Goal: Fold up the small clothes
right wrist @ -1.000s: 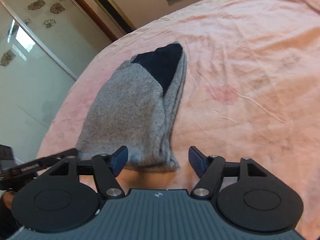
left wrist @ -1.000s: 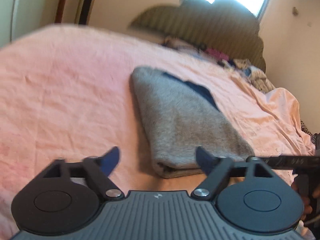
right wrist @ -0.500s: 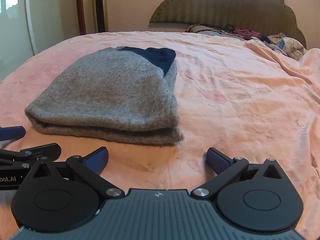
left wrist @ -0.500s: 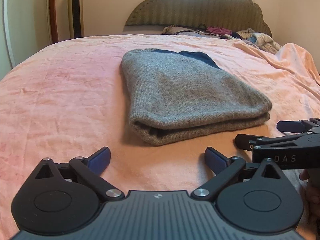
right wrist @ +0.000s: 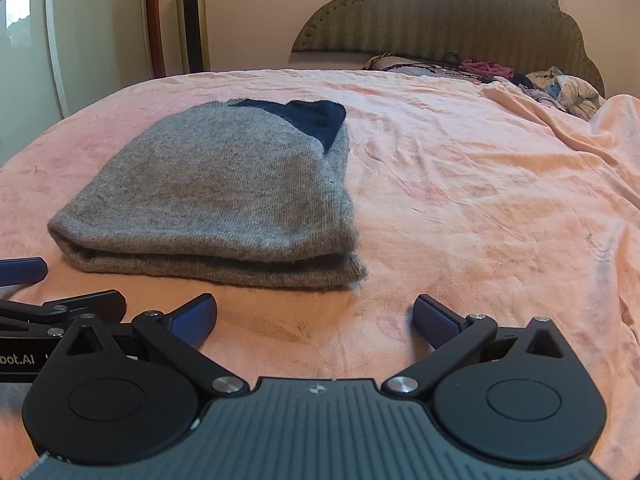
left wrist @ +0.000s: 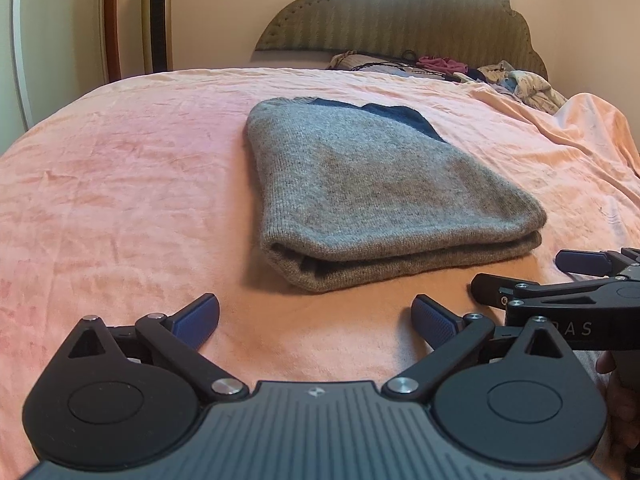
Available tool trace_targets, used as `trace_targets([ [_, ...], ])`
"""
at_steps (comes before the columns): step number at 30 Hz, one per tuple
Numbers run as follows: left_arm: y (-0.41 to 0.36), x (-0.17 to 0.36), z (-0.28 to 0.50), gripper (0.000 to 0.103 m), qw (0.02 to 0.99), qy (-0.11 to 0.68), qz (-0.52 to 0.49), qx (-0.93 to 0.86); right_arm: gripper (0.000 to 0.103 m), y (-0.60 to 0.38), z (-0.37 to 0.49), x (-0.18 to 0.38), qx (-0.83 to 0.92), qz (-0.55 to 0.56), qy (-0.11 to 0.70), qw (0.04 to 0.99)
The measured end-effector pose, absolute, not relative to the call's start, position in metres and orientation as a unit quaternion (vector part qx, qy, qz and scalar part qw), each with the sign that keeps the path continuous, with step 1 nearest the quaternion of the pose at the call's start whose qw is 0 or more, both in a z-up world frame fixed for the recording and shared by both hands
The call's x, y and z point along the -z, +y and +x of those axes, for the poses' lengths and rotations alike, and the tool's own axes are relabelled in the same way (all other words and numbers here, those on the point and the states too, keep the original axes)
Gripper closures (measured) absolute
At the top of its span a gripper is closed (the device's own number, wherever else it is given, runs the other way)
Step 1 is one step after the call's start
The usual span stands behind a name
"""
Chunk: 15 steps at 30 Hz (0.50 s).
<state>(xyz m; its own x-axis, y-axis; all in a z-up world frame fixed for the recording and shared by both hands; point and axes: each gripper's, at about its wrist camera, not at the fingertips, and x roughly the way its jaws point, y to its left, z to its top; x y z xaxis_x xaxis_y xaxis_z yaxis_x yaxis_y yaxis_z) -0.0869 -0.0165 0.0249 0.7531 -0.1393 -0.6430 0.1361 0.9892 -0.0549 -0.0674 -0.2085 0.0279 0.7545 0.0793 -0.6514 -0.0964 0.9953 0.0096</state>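
Note:
A grey knitted garment (left wrist: 372, 196) with a dark blue part at its far end lies folded on the pink bedspread (left wrist: 120, 200). In the right wrist view the same folded garment (right wrist: 224, 196) sits left of centre. My left gripper (left wrist: 316, 318) stands open just short of the garment's near fold, with nothing between its fingers. My right gripper (right wrist: 316, 318) is open too, empty, off the garment's near right corner. Each gripper shows at the edge of the other's view: the right gripper (left wrist: 576, 280) and the left gripper (right wrist: 40, 292).
A padded headboard (left wrist: 400, 12) stands at the far end of the bed, with a heap of loose clothes (left wrist: 460, 70) in front of it. A wardrobe (right wrist: 24, 40) and a tall gold unit (right wrist: 192, 16) stand to the left. The bedspread (right wrist: 500, 200) lies bare and wrinkled at right.
Both grippers let go of the garment's near edge, opened wide, drew back and levelled out over the bed. In the last half second nothing moved.

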Motion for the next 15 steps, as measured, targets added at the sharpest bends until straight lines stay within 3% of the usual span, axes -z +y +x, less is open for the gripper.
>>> trace_targets([
  [15,-0.0170,-0.0249,-0.0871,0.000,0.936,0.345,0.003,0.073,0.000,-0.2076,-0.0689,-0.0283,-0.045,-0.012,0.346,0.937],
])
